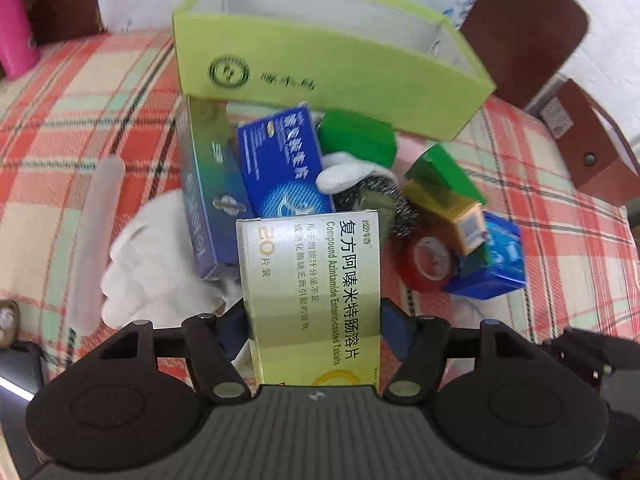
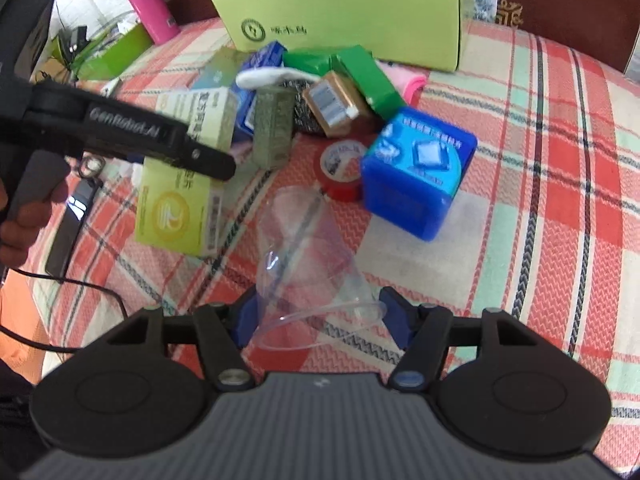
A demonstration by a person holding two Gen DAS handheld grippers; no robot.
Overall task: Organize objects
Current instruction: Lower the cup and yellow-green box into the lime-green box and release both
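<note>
My left gripper (image 1: 316, 320) is shut on a pale yellow-green tablet box (image 1: 316, 280) and holds it above the checked cloth; the box also shows in the right wrist view (image 2: 180, 200) under the left gripper's arm (image 2: 120, 132). My right gripper (image 2: 316, 316) is shut on a clear plastic cup (image 2: 308, 256) lying on its side between the blue fingers (image 2: 394, 316). Ahead stands an open lime-green cardboard box (image 1: 320, 68), also in the right wrist view (image 2: 348, 16). In front of it lies a pile of small boxes.
The pile holds blue boxes (image 1: 280, 164), green boxes (image 2: 368, 76), a gold box (image 2: 336, 104), a red tape roll (image 2: 340, 168), a blue cube box (image 2: 416, 168), a steel scourer (image 1: 380, 204) and white gloves (image 1: 156, 264). A pink bottle (image 2: 150, 4) stands far left. Brown chairs (image 1: 520, 28) stand behind.
</note>
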